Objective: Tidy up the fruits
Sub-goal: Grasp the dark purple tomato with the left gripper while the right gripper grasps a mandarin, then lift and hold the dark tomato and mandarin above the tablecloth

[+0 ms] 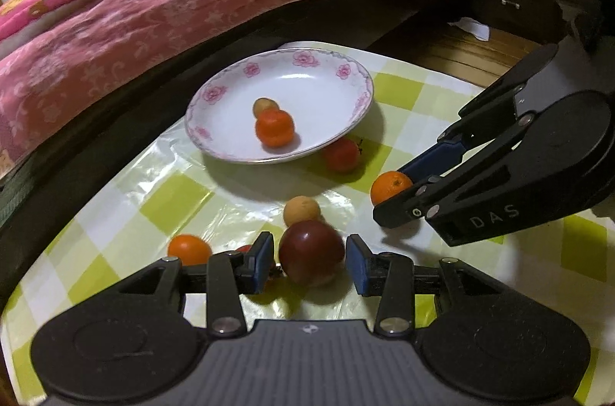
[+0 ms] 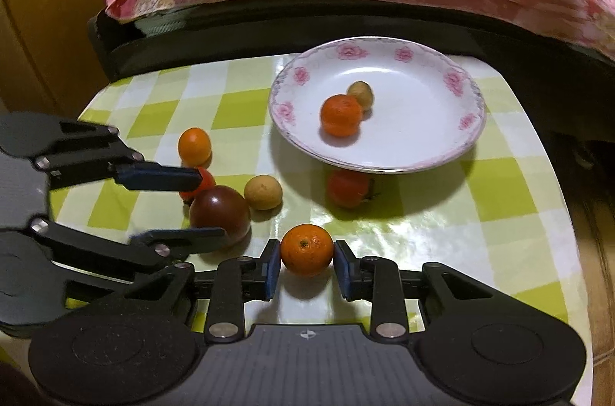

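A white plate with pink flowers (image 1: 346, 75) (image 2: 442, 137) holds an orange mandarin (image 1: 274, 128) (image 2: 341, 115) and a small tan fruit (image 1: 265, 105) (image 2: 361, 93). My left gripper (image 1: 310, 260) (image 2: 200, 204) is open around a dark red plum (image 1: 310, 252) (image 2: 220, 212), with small gaps on both sides. My right gripper (image 2: 306, 262) (image 1: 399, 193) stands around an orange mandarin (image 2: 306, 249) (image 1: 390, 186) on the table; its pads look just at the fruit's sides. A tan fruit (image 1: 301, 210) (image 2: 263, 197) lies just beyond the plum.
On the green-checked tablecloth (image 1: 173, 202) lie a red tomato by the plate's near rim (image 1: 341, 155) (image 2: 349, 193), an orange fruit (image 1: 189, 248) (image 2: 194, 145) and a small red fruit (image 2: 205, 180) by the left finger. A bed with pink covers (image 1: 134, 2) borders the table behind.
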`<control>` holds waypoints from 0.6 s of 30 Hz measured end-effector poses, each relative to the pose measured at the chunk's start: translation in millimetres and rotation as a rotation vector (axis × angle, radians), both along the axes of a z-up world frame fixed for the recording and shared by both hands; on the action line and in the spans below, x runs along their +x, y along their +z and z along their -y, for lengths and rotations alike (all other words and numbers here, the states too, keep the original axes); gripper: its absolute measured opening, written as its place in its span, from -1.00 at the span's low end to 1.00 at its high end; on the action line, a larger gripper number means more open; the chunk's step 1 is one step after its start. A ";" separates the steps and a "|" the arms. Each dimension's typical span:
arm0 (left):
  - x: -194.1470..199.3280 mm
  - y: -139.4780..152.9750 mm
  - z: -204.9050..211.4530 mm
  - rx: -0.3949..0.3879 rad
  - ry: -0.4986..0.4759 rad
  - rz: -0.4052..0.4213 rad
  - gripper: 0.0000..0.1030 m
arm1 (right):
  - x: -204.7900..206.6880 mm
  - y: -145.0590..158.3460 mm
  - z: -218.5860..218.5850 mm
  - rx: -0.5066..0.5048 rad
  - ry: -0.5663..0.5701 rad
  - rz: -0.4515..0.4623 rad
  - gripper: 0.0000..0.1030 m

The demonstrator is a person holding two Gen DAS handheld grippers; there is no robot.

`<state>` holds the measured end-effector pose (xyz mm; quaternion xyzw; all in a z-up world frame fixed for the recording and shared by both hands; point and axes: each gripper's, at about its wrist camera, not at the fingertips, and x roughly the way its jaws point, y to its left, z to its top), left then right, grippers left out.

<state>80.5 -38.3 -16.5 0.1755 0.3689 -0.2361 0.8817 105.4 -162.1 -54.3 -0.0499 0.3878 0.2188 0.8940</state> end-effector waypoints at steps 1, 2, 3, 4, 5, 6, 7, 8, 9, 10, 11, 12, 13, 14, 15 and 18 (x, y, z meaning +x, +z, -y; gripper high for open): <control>1.0 -0.9 2.5 0.008 -0.007 0.005 -0.03 | 0.1 0.1 2.1 0.011 -0.006 -0.010 -0.49; 1.9 -1.9 5.2 0.015 -0.013 0.007 -0.03 | 0.0 -0.2 3.4 0.017 -0.011 -0.018 -0.49; 2.8 -2.9 7.8 0.022 -0.020 0.005 -0.02 | -0.2 -0.6 3.6 0.018 -0.013 -0.023 -0.49; 2.9 -3.7 10.0 0.030 -0.024 0.007 -0.01 | -0.6 -1.1 3.5 0.016 -0.014 -0.026 -0.49; 2.2 -4.1 12.0 0.039 -0.028 0.006 -0.01 | -1.2 -1.0 2.4 0.013 -0.013 -0.027 -0.49; 0.9 -4.1 12.7 0.047 -0.030 0.006 -0.01 | -1.9 -0.5 2.1 0.013 -0.013 -0.027 -0.49; 0.3 -4.1 13.0 0.052 -0.030 0.005 -0.01 | -2.2 -0.3 2.0 0.013 -0.012 -0.028 -0.49; -1.1 -3.5 12.3 0.052 -0.028 0.002 -0.01 | -2.2 0.2 1.8 0.014 -0.011 -0.027 -0.49; -2.7 -2.3 11.0 0.047 -0.025 -0.002 -0.01 | -2.7 0.6 2.4 0.015 -0.012 -0.024 -0.49; -4.5 -0.5 10.0 0.041 -0.024 -0.004 -0.04 | -2.5 1.2 3.6 0.016 -0.014 -0.023 -0.49; -6.7 1.9 9.0 0.034 -0.025 -0.007 -0.07 | -2.4 1.7 5.0 0.018 -0.018 -0.024 -0.49; -9.2 5.0 8.0 0.023 -0.027 -0.012 -0.12 | -1.6 2.5 6.5 0.020 -0.022 -0.026 -0.49; -11.5 7.9 7.2 0.011 -0.031 -0.021 -0.13 | -1.6 2.6 7.0 0.020 -0.026 -0.027 -0.49; -15.2 11.6 6.1 -0.003 -0.041 -0.035 -0.13 | -1.3 3.1 7.9 0.020 -0.027 -0.027 -0.49; -18.2 14.1 6.2 -0.011 -0.055 -0.046 -0.13 | -0.9 3.6 8.4 0.019 -0.026 -0.026 -0.49; -29.7 16.2 6.4 -0.016 -0.091 -0.060 -0.13 | 0.4 3.3 9.3 0.013 -0.030 -0.038 -0.49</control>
